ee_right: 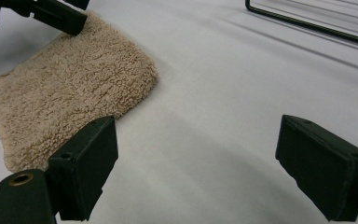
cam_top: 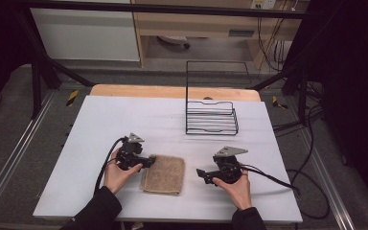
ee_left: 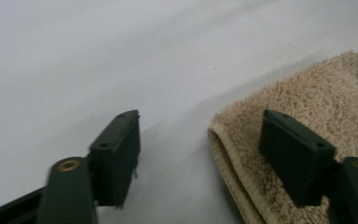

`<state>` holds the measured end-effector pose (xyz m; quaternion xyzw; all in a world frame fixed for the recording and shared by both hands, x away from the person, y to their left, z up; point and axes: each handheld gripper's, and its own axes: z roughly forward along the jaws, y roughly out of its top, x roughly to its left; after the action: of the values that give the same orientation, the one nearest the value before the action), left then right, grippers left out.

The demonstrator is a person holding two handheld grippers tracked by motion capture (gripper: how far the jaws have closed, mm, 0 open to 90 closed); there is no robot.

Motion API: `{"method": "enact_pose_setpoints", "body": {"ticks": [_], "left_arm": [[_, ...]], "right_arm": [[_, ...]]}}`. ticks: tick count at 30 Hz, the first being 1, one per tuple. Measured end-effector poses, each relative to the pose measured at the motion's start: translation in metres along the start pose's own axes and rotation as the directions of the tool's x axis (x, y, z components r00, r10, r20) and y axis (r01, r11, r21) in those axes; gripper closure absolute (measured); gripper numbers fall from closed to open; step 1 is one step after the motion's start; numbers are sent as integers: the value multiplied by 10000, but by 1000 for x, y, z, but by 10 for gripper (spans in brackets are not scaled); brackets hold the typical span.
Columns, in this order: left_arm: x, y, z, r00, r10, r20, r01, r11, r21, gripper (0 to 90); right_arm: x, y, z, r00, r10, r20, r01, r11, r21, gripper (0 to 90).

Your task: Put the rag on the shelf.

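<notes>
White table [cam_top: 100,120], wire rack [cam_top: 211,117] at far side. Folded tan towel [cam_top: 164,173] lies near you, between your grippers. Left gripper [cam_top: 149,161] jaws apart, straddling the towel's edge; right gripper [cam_top: 200,173] jaws apart over bare table just beside the towel

Both hands rest low, the left gripper [cam_top: 149,161] and right gripper [cam_top: 200,172] pointing inward, jaws spread wide.

Grey floor [cam_top: 9,115], white cabinet [cam_top: 86,33] and wooden desk [cam_top: 196,24] behind.
</notes>
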<state>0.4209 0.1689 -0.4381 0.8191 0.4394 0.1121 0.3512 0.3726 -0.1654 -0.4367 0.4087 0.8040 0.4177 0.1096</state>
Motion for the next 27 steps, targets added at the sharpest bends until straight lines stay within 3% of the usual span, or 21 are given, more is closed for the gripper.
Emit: {"method": "enact_pose_setpoints", "body": {"ticks": [7, 16, 27], "left_arm": [[1, 0, 4, 9987, -249, 434, 241, 9995, 185, 516], [-5, -2, 6, 9966, -304, 764, 270, 9987, 443, 683], [-13, -2, 5, 9988, 36, 489, -55, 9993, 383, 812]], "right_arm": [[2, 0, -1, 9996, 185, -204, -187, 9998, -82, 132], [2, 1, -2, 9991, 270, -315, -272, 9996, -40, 120], [1, 3, 0, 9977, 475, -489, -482, 9987, -145, 88]]}}
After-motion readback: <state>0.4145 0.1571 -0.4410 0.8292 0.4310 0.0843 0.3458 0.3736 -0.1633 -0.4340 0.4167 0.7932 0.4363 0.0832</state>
